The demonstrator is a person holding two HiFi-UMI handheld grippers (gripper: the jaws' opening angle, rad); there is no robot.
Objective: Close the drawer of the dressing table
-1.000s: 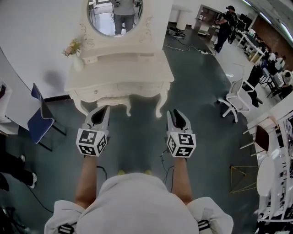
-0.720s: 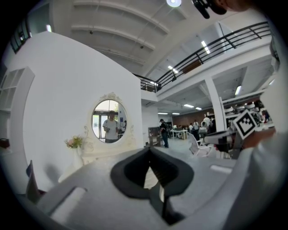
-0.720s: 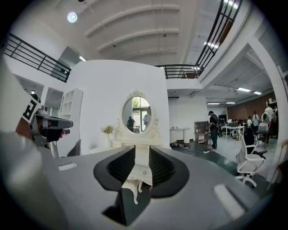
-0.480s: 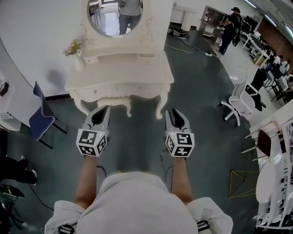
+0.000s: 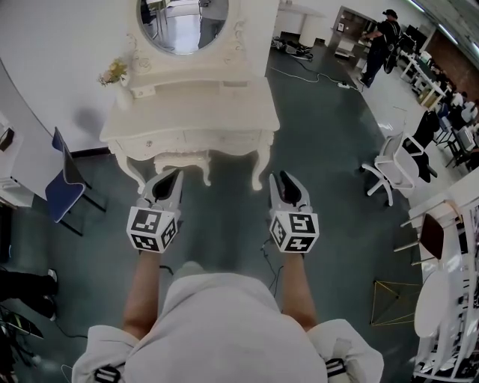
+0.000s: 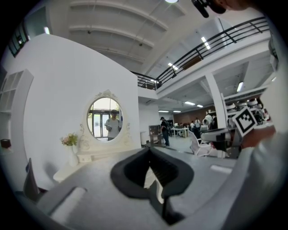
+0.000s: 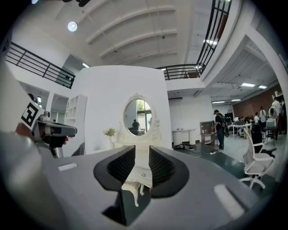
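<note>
The white dressing table [image 5: 191, 112] with its oval mirror [image 5: 183, 22] stands against the wall ahead of me. Its drawer fronts [image 5: 187, 139] carry small knobs, and from here I cannot tell whether one stands out. A vase of flowers [image 5: 116, 75] sits on its left corner. My left gripper [image 5: 169, 179] hangs over the floor short of the table's front, jaw tips together, holding nothing. My right gripper [image 5: 282, 182] is level with it, well apart from the table. Its jaws stand a little apart and the table [image 7: 138, 173] shows through the gap. In the left gripper view the left gripper [image 6: 150, 155] points toward the mirror [image 6: 105, 119].
A blue chair [image 5: 63, 179] stands left of the table. A white office chair [image 5: 389, 164] is to the right, with cables [image 5: 314, 75] on the floor behind. A person [image 5: 378, 37] stands at the far right among desks. A wire frame [image 5: 393, 299] lies at the lower right.
The dressing table has slid slightly up and left in the head view, and the reflection of a person has left the mirror. Both grippers keep their places in front of me.
</note>
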